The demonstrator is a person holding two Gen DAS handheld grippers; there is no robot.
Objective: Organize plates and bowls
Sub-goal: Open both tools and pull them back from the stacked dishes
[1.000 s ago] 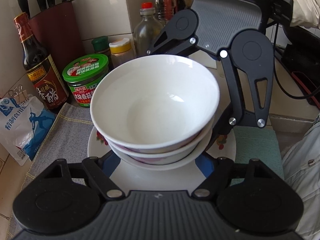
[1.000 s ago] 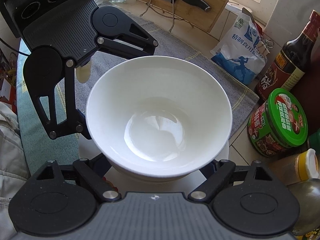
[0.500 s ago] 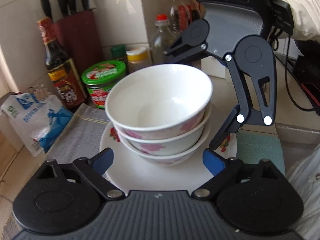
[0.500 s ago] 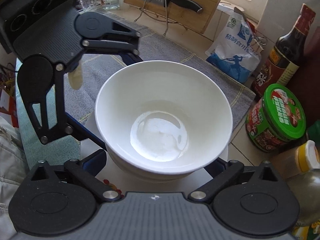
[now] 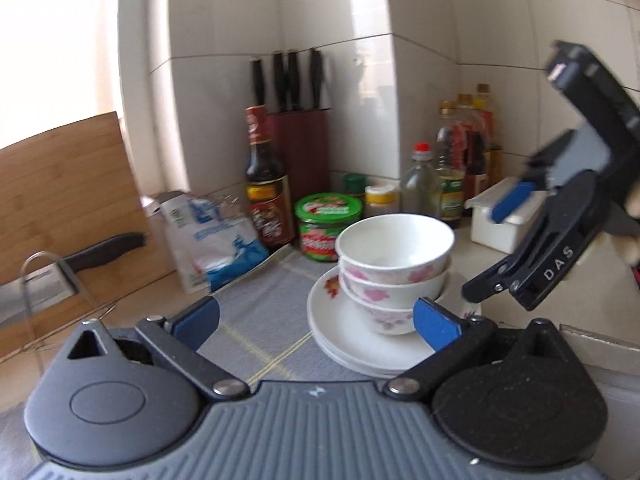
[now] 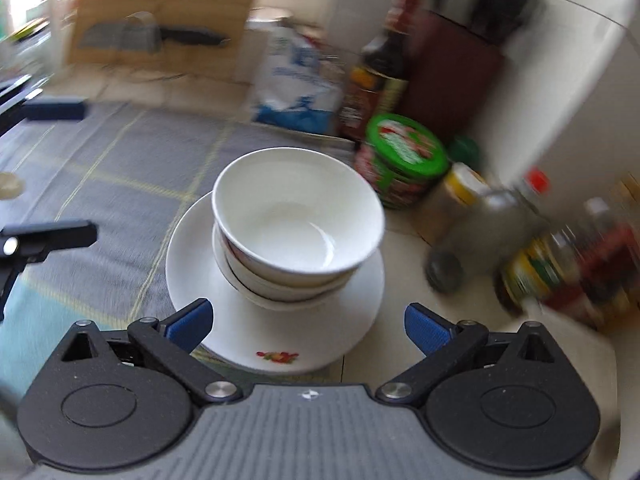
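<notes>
Three nested white bowls with pink flowers (image 5: 394,268) stand on a stack of white plates (image 5: 348,340) on a grey cloth. In the right wrist view the bowls (image 6: 298,220) sit on the top plate (image 6: 276,332). My left gripper (image 5: 316,320) is open and empty, drawn back in front of the stack. My right gripper (image 6: 306,322) is open and empty, just short of the plate's near rim. The right gripper also shows in the left wrist view (image 5: 496,256), raised to the right of the bowls.
A green-lidded jar (image 5: 328,226), a dark sauce bottle (image 5: 266,196), a knife block (image 5: 298,144), oil bottles (image 5: 452,176) and a blue-and-white bag (image 5: 216,240) stand behind the stack. A cutting board (image 5: 60,188) and a cleaver (image 5: 60,276) are at the left. A white box (image 5: 500,220) stands at the right.
Both grippers have drawn back and up from the bowl stack. The bowls and plates stay in place on the cloth. The right wrist view is blurred from motion.
</notes>
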